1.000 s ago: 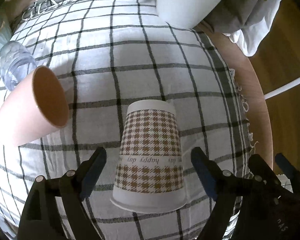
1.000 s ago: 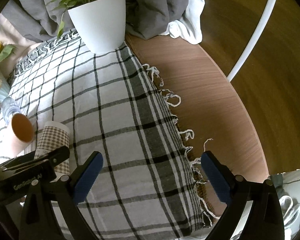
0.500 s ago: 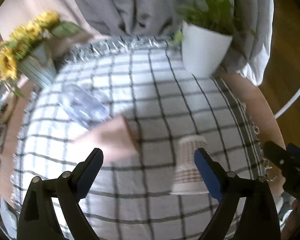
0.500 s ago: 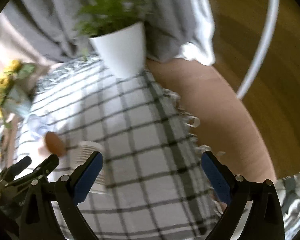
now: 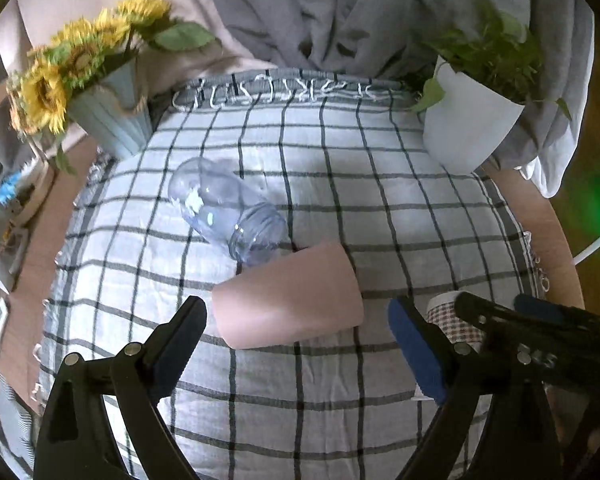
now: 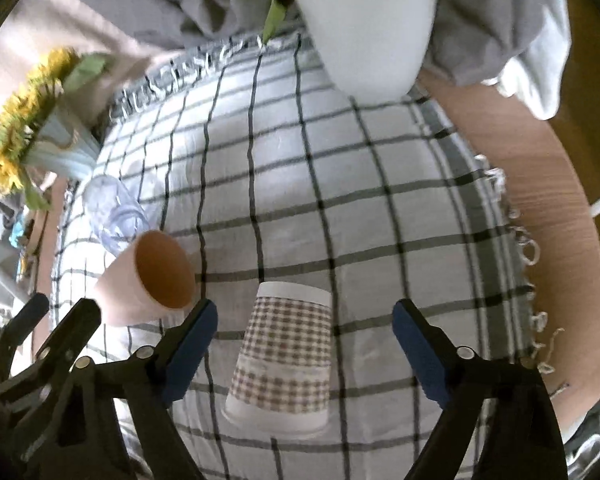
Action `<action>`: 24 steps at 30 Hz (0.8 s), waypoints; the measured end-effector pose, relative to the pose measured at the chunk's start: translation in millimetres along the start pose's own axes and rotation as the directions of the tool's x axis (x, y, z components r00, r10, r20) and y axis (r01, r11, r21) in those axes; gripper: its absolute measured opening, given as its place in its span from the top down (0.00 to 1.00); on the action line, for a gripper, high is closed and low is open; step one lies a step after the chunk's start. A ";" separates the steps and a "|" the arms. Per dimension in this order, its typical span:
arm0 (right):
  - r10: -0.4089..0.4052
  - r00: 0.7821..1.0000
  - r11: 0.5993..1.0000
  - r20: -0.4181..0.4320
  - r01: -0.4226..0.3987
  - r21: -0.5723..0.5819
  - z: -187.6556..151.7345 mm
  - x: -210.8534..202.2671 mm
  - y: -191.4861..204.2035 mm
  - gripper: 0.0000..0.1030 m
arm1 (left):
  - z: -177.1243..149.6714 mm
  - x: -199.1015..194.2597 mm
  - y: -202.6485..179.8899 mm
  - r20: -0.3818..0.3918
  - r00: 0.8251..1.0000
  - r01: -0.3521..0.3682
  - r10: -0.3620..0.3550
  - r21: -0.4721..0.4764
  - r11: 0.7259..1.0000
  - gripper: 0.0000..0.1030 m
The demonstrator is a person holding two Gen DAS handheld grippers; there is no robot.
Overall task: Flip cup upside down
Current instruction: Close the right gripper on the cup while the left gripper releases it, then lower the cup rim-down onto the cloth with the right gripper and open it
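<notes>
The checked cup (image 6: pixel 279 358) stands upside down on the cloth (image 6: pixel 340 208), its wide rim down and its flat bottom up. The right gripper (image 6: pixel 305 354) has its two fingers spread wide, one on each side of the cup, and neither finger touches it. In the left view only a bit of that cup (image 5: pixel 452 320) peeks out behind the right-hand blue pad and the black frame of the other tool. The left gripper (image 5: pixel 296 350) is spread wide too and holds nothing. Right in front of it the pink cup (image 5: pixel 288 294) lies on its side, between the fingertips but a little past them. From the right view the pink cup (image 6: pixel 148 276) shows its brown inside, with its mouth turned toward the checked cup, and it sits just beside the right gripper's left finger. A clear jar (image 5: pixel 228 212) lies on its side too, touching the pink cup at the far end. At the back of the cloth a white pot (image 6: pixel 368 28) with a green plant stands on one corner. A pale blue vase (image 5: pixel 108 120) with yellow sunflowers (image 5: pixel 68 68) stands at the other corner. Grey fabric (image 5: pixel 340 12) hangs behind them, and the brown table (image 6: pixel 552 240) shows past the cloth's fringe.
</notes>
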State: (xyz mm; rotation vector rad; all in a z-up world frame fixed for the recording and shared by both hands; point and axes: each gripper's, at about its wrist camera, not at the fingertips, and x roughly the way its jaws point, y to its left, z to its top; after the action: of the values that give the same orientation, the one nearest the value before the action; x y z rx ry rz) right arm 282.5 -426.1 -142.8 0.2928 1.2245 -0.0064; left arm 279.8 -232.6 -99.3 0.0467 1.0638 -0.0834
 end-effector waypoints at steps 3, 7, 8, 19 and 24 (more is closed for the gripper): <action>0.006 0.999 1.000 -0.043 -0.005 0.013 4.3 14.3 0.6 0.16 | -0.7 6.2 3.1 -0.021 1.000 0.000 0.000 -0.003 1.000 0.09; -0.028 0.995 0.999 -0.091 0.030 0.015 9.1 28.7 2.6 0.20 | 0.9 11.9 4.8 -0.023 1.000 -0.017 0.017 0.009 1.000 0.09; -0.034 0.994 0.999 -0.102 0.035 0.013 10.2 31.9 3.3 0.20 | 1.4 12.9 5.6 -0.025 1.000 -0.017 0.017 0.008 1.000 0.09; -0.043 0.982 0.999 -0.184 0.045 0.008 15.4 53.0 1.6 0.45 | 4.6 18.5 10.8 -0.037 0.999 -0.017 0.017 -0.012 1.000 0.09; -0.050 0.988 0.999 -0.144 0.050 0.001 12.0 44.3 1.6 0.46 | -0.1 17.7 15.2 -0.040 0.999 -0.027 0.026 -0.024 0.999 0.09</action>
State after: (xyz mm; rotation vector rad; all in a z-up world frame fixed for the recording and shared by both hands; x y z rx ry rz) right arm 309.1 -420.4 -179.8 0.2705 1.3751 -0.0322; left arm 289.6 -218.3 -114.9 0.0409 1.1033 -0.0454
